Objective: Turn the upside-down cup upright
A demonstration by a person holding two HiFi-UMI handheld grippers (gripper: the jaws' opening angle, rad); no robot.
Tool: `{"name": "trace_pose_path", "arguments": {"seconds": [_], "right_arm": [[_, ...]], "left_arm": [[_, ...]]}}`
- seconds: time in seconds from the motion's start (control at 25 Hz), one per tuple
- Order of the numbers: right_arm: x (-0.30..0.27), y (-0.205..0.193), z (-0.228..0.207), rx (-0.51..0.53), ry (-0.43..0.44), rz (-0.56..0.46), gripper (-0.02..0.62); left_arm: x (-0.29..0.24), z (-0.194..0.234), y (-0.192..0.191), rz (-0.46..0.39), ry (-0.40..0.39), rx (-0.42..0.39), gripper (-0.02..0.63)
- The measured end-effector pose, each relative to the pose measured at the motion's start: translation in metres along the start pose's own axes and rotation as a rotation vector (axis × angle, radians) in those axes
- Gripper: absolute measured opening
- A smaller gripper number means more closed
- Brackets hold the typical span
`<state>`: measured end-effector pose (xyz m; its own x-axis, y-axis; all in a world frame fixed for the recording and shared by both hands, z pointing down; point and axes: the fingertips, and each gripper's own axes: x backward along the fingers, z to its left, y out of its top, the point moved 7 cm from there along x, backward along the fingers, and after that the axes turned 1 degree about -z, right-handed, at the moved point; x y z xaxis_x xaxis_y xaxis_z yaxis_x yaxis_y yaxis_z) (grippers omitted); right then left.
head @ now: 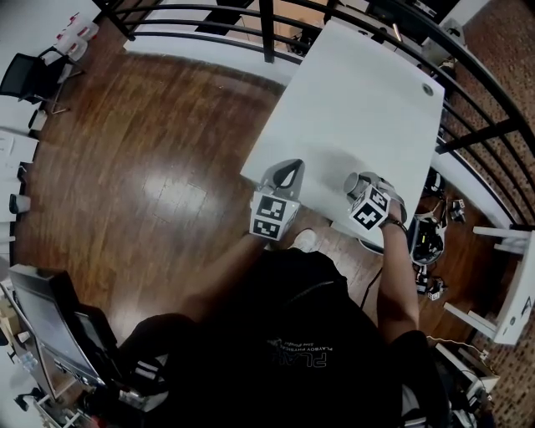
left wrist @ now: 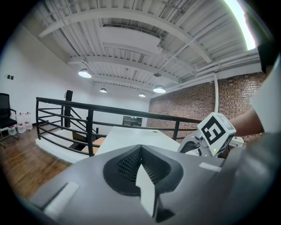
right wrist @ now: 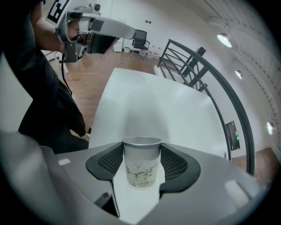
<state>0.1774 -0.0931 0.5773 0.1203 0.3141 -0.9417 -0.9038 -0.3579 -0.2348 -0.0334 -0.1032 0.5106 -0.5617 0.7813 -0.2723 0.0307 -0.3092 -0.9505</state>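
Note:
A clear plastic cup (right wrist: 140, 169) printed with green leaves sits between the jaws of my right gripper (right wrist: 141, 149) over the white table (right wrist: 149, 105). Both dark pads (right wrist: 173, 163) touch its wider end, which points away from the camera. In the head view the cup (head: 354, 182) shows as a grey cylinder at the table's near edge, under the right gripper (head: 361, 191). My left gripper (head: 284, 175) hovers to its left over the table corner. In its own view the left gripper (left wrist: 140, 151) is shut with nothing in it.
A black metal railing (head: 267, 25) runs round the far side of the table (head: 351, 100). Wooden floor (head: 150, 150) lies to the left. White shelving and cables (head: 435, 242) stand at the right. The person's dark-clothed body (head: 284, 334) is close to the table's near edge.

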Motion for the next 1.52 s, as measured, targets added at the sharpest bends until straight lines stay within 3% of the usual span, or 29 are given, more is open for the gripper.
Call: {"name": "trace_pose_path", "arguments": {"seconds": [0.2, 0.48, 0.6, 0.72, 1.04, 1.52], "right_arm": [[0.009, -0.009, -0.007, -0.206, -0.094, -0.202, 0.279], [0.017, -0.013, -0.007, -0.5, -0.256, -0.573, 0.278], [0.011, -0.02, -0.01, -0.651, -0.297, -0.674, 0.278], [0.001, -0.022, -0.008, -0.722, -0.319, -0.699, 0.276], [-0.006, -0.018, 0.002, -0.658, -0.375, -0.673, 0.278], [0.004, -0.038, 0.019, -0.702, -0.397, -0.645, 0.284]], "left_arm": [[-0.005, -0.001, 0.002, 0.003, -0.017, -0.017, -0.002], [-0.006, -0.002, 0.001, 0.02, -0.036, -0.049, -0.002], [-0.006, -0.001, 0.0, 0.027, -0.04, -0.059, -0.002], [-0.004, 0.002, -0.002, 0.031, -0.036, -0.065, -0.002], [-0.003, 0.004, -0.002, 0.039, -0.027, -0.064, -0.002], [-0.005, -0.001, -0.003, 0.039, -0.034, -0.058, -0.002]]}}
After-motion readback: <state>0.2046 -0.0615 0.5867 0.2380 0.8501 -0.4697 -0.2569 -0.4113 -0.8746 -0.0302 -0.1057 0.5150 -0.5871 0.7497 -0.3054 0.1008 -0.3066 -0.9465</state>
